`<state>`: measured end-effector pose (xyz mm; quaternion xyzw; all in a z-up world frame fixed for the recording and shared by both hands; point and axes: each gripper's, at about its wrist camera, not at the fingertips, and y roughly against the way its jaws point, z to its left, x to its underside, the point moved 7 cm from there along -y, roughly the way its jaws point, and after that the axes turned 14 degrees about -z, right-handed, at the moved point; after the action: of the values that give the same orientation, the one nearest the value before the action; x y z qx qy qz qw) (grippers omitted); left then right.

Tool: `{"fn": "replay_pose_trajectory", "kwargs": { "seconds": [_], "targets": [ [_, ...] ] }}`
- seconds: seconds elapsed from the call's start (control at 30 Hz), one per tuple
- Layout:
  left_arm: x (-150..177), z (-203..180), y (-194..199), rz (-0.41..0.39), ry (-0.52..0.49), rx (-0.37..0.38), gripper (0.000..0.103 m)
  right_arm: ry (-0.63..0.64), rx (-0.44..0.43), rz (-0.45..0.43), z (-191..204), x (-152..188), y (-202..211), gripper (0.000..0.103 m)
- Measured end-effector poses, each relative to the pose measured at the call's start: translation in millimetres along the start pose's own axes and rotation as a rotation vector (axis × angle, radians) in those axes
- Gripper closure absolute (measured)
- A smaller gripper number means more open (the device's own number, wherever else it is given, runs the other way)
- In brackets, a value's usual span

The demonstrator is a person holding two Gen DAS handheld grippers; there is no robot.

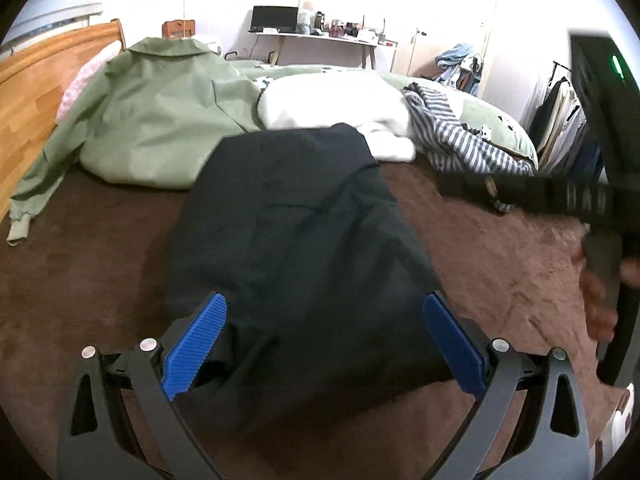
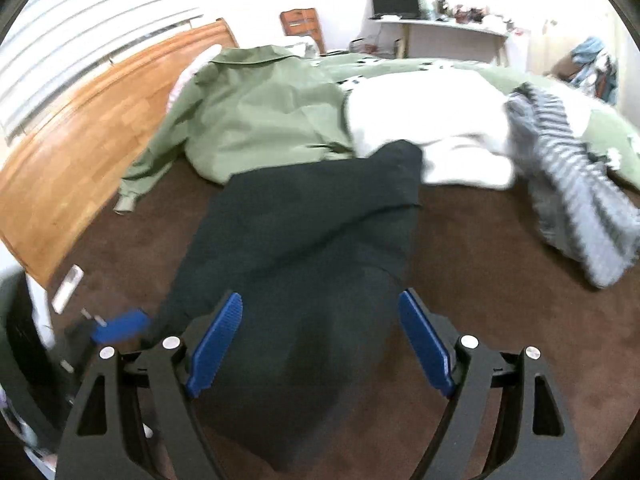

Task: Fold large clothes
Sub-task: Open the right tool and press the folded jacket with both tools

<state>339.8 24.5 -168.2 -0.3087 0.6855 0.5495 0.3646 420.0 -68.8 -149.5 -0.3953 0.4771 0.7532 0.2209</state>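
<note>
Black garment [image 1: 296, 240] lay rumpled on brown blanket [image 1: 100, 260]; left gripper [image 1: 324, 344] and right gripper [image 2: 320, 340] gaped wide, holding nothing.

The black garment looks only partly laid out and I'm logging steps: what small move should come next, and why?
Probably lower the left gripper and right gripper onto the near edge of the black garment and close. Both are open, holding nothing, and the cloth lies rumpled on the brown blanket.

My striped garment [image 2: 576, 188] smears with motion blur near the bed's right edge; the black garment's [image 2: 288, 280] near end hides beneath my fingers [image 2: 216, 344].
</note>
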Motion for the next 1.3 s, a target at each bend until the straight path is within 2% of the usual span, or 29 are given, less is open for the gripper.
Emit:
{"fn": "replay_pose_trajectory", "kwargs": {
  "seconds": [0.1, 0.27, 0.37, 0.5, 0.63, 0.7, 0.77, 0.9, 1.07, 1.2, 1.3],
  "targets": [
    [12.9, 7.4, -14.8, 0.025, 0.015, -0.007, 0.006, -0.021, -0.046, 0.000, 7.3, -7.1, -31.2, 0.023],
    [36.6, 27.0, -26.0, 0.054, -0.015, -0.053, 0.007, -0.009, -0.077, -0.015, 20.5, -14.6, -74.4, 0.023],
    [49.7, 36.9, -30.2, 0.068, -0.025, -0.061, 0.006, 0.030, -0.069, -0.012, 26.1, -16.2, -92.4, 0.023],
    [63.8, 53.2, -35.6, 0.110, 0.046, -0.029, 0.006, 0.105, -0.037, 0.009, 32.5, -14.6, -118.5, 0.023],
    [65.6, 55.0, -36.3, 0.109, 0.025, -0.020, 0.006, 0.114, 0.009, 0.080, 26.7, -7.2, -154.6, 0.025],
    [67.5, 54.7, -36.5, 0.111, 0.009, -0.031, 0.006, 0.113, 0.022, 0.136, 23.0, -5.0, -177.4, 0.035],
    [70.3, 55.5, -37.5, 0.109, 0.001, -0.036, 0.006, 0.113, 0.031, 0.166, 21.2, -7.9, -195.0, 0.036],
    [76.3, 55.3, -34.5, 0.096, -0.016, -0.022, 0.006, 0.129, 0.063, 0.212, 21.6, -10.0, -232.1, 0.032],
    [80.1, 62.3, -35.3, 0.081, -0.023, -0.012, 0.006, 0.139, 0.081, 0.237, 21.9, 6.2, -270.6, 0.027],
    [85.6, 70.1, -40.1, 0.067, -0.019, 0.009, 0.006, 0.110, 0.069, 0.218, 19.3, 10.0, -284.0, 0.024],
    [89.0, 71.8, -44.2, 0.061, -0.013, 0.013, 0.006, 0.143, 0.092, 0.214, 21.2, 13.5, -290.6, 0.024]
  ]
}}
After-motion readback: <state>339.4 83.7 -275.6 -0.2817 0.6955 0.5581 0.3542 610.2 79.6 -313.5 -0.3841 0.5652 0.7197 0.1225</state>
